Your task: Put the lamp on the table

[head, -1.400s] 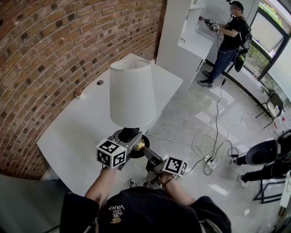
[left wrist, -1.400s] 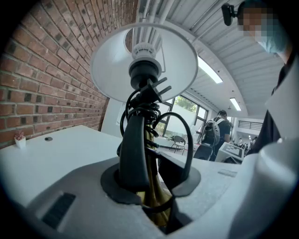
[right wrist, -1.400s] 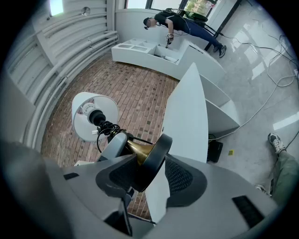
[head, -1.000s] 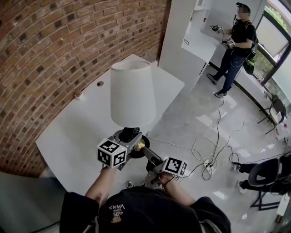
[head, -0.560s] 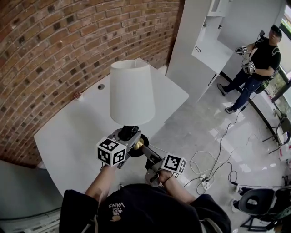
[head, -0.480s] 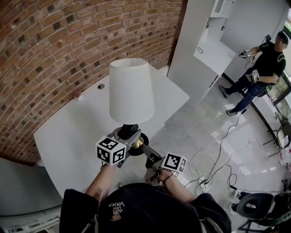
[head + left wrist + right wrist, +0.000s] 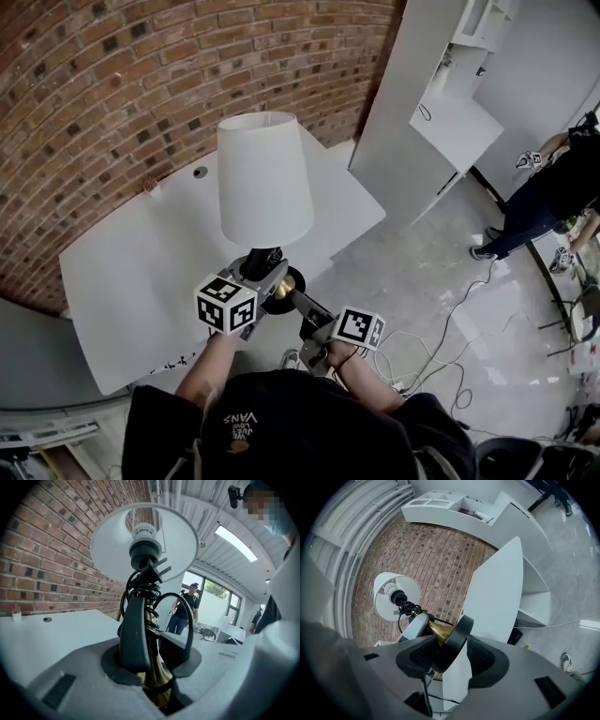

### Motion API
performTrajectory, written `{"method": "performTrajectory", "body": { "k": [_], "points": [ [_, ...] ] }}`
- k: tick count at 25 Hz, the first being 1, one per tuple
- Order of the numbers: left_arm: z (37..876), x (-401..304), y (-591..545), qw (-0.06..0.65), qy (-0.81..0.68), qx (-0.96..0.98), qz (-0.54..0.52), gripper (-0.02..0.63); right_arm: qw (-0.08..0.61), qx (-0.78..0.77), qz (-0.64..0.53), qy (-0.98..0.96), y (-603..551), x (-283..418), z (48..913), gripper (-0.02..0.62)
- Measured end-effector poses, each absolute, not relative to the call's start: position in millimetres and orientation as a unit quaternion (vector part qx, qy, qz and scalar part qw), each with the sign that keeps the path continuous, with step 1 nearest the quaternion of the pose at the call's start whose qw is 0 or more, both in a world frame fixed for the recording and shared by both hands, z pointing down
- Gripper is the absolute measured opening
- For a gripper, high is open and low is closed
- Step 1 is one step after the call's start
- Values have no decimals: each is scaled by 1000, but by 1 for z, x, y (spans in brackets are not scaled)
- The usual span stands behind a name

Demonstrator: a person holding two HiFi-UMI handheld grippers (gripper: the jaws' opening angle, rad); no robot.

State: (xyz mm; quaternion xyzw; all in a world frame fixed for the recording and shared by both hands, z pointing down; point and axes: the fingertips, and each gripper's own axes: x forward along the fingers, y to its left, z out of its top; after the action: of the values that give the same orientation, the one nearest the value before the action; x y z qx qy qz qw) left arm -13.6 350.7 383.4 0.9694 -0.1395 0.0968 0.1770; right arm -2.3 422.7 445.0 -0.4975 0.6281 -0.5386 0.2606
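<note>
One lamp [image 7: 264, 178] is held upright in the air at the near edge of the one white table [image 7: 131, 272], not yet set down. Two tongs share the load. The left tongs [image 7: 266, 277] clamp the cord-wrapped brass stem [image 7: 151, 667] for balance. The right tongs [image 7: 296, 300] clamp the black base [image 7: 454, 641] for support.

White counter [image 7: 131, 272] set against the brick wall [image 7: 84, 84]. Near its back edge: one small pinkish object [image 7: 150, 187] and one round dark spot [image 7: 200, 172]. Loose cables [image 7: 457, 314] on the grey floor [image 7: 412, 253].
</note>
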Motion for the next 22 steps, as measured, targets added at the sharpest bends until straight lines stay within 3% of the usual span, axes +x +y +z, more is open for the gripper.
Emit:
{"method": "performTrajectory", "body": {
  "k": [22],
  "points": [
    [391, 28, 236, 186, -166, 962, 107, 120, 244, -480, -558, 631, 309, 41, 452, 193]
  ]
}}
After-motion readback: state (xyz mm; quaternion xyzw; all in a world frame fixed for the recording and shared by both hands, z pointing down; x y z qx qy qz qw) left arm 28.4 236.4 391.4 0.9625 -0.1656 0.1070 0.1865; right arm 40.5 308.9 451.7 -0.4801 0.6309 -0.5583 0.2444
